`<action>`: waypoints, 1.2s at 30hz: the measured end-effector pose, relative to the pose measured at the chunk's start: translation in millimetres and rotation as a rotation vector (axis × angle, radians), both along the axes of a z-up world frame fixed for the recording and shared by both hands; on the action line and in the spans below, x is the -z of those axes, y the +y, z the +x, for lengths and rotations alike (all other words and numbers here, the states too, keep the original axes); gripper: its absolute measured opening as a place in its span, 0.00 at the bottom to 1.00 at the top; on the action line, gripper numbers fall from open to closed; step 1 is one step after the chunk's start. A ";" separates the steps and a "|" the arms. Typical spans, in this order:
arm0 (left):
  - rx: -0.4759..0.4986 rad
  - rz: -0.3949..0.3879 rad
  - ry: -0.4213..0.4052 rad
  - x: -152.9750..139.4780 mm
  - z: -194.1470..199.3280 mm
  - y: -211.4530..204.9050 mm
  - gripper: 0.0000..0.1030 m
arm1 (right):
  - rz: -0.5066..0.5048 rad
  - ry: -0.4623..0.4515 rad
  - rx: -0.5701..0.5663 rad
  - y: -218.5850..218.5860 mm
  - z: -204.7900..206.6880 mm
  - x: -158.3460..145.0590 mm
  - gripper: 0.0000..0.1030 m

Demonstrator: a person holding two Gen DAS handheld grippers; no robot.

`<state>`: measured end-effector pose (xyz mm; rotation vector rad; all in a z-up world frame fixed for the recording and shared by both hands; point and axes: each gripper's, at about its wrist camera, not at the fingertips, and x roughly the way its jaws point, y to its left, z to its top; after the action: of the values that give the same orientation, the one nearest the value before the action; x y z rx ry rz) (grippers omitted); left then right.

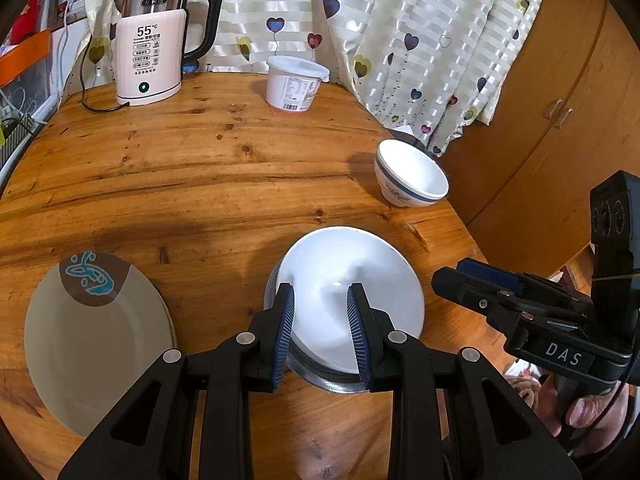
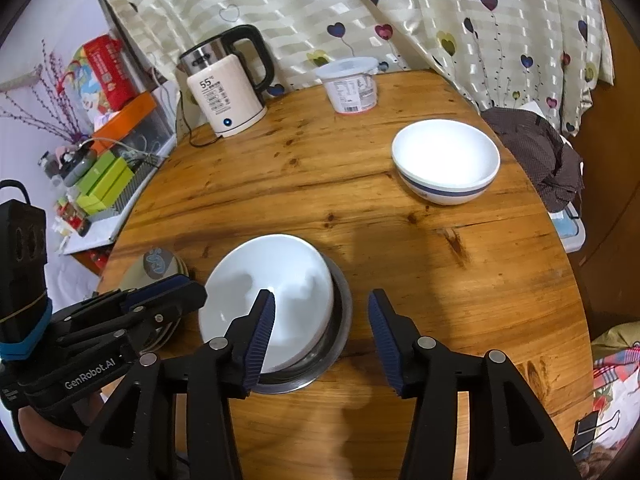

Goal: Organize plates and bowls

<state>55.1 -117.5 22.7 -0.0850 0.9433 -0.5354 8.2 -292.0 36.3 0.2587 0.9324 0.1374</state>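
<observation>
Nearest, the left gripper (image 1: 321,328) hovers over a plain white bowl (image 1: 352,292), jaws part-spread, gripping nothing. That bowl sits nested inside a steel bowl (image 2: 340,332) near the front of the wooden worktop (image 2: 360,208). The right gripper (image 2: 322,334) stands beside it, jaws spread and empty, left pad over the white rim. A beige plate (image 1: 92,344) lies to the left. Further back stands a blue-banded bowl (image 2: 446,160); beyond it, a lidded tub (image 2: 352,86) and kettle (image 2: 226,88).

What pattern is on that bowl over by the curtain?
White bowl with a dark blue band around its outside; clearest in the right wrist view.
</observation>
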 end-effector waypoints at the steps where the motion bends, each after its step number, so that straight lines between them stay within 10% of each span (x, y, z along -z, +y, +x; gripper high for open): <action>1: 0.000 0.001 -0.002 -0.5 0.4 -0.5 0.28 | 0.001 -0.001 0.003 -1.6 0.0 0.0 0.48; 36: 0.094 0.013 -0.009 -9.4 25.6 -38.0 0.28 | -0.011 -0.003 0.054 -27.0 12.4 -4.9 0.49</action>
<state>80.7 -155.5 32.1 -0.0269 0.9452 -0.6161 20.6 -319.1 41.2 0.2728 0.9220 0.0832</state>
